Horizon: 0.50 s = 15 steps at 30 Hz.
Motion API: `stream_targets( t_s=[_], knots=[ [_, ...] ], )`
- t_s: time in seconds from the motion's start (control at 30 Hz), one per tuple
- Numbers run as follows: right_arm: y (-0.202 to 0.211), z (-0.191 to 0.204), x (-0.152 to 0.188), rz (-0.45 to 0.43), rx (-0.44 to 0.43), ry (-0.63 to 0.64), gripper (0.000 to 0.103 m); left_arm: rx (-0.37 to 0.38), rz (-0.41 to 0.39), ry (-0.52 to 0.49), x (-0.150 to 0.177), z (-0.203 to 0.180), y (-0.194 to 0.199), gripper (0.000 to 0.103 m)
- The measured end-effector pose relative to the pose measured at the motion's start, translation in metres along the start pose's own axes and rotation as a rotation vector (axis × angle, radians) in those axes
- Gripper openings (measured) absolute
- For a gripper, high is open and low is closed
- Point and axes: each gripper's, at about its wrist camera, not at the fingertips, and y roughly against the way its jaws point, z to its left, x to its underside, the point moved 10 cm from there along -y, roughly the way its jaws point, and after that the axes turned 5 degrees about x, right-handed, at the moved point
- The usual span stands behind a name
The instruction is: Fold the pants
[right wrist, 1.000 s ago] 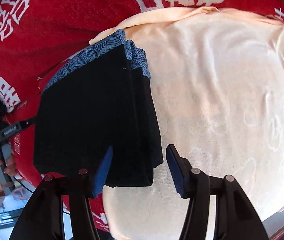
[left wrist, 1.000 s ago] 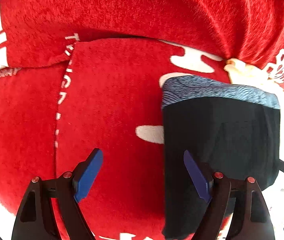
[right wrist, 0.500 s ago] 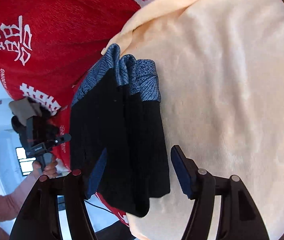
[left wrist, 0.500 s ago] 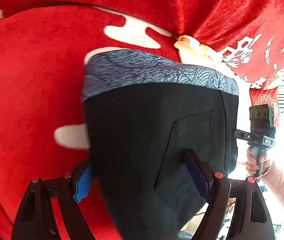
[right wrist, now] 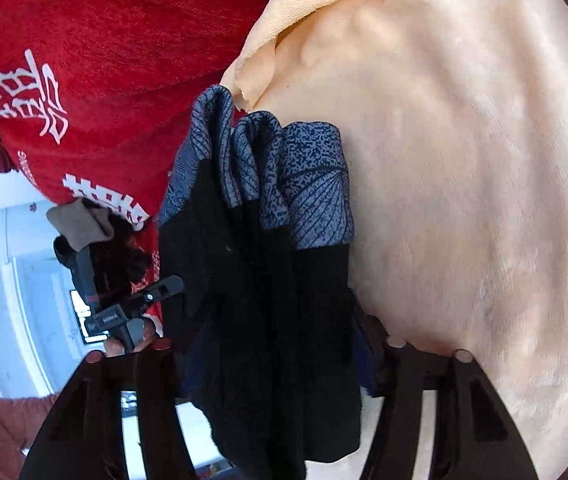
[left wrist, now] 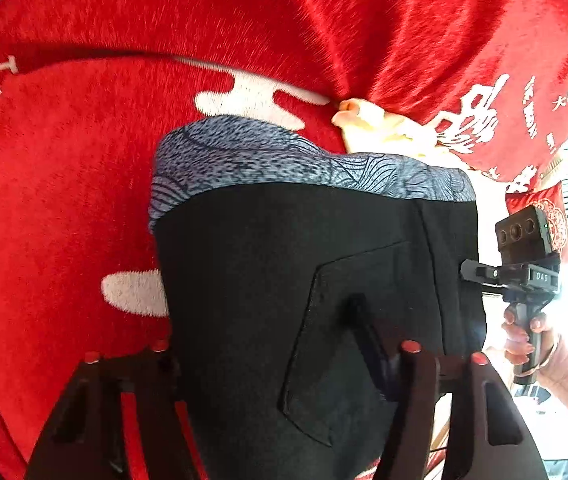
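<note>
The folded black pants [left wrist: 304, 248] with a blue patterned waistband [left wrist: 284, 160] fill the middle of the left wrist view. My left gripper [left wrist: 263, 340] straddles their near edge. Its jaws are closing, and the right finger [left wrist: 364, 320] dents the fabric beside a back pocket. In the right wrist view the same pants [right wrist: 251, 248] show as a thick layered stack. My right gripper [right wrist: 271, 344] is closing on that stack, fabric filling the gap between its fingers. Each view shows the other gripper held in a hand at the pants' far side.
A red plush blanket [left wrist: 83, 160] with white characters lies under and behind the pants. A pale peach cloth [right wrist: 464, 160] covers the surface to the right, and its corner [left wrist: 384, 128] shows by the waistband. A person's hand [left wrist: 524, 336] and pink sleeve are at the right.
Both grippers have come in over the pants' edges and narrowed their jaws onto the fabric. The pants now fill the centre of both views, and both cameras have tilted.
</note>
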Motion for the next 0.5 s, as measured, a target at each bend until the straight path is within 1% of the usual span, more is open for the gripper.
stream_targets(
  t_s=[0.07,0.17,0.3,0.4,0.5],
  knots=[
    [-0.001,0.014,-0.004,-0.016,-0.002,-0.002,0.048,0.009,-0.010,-0.012,0.004,-0.004,0.014,0.060],
    [0.007,0.033,-0.002,-0.041,-0.045,-0.019,0.043,0.007,-0.017,-0.022,0.013,-0.005,0.038,0.060],
    [0.014,0.064,0.014,-0.052,-0.084,-0.003,0.043,-0.001,-0.019,-0.017,0.026,0.001,0.072,0.060],
    [0.014,0.082,0.031,-0.043,-0.100,0.000,0.043,-0.028,-0.008,-0.023,0.044,0.013,0.098,0.060],
    [0.005,0.105,0.056,-0.033,-0.119,-0.003,0.043,-0.060,0.005,-0.019,0.064,0.029,0.118,0.060]
  ],
)
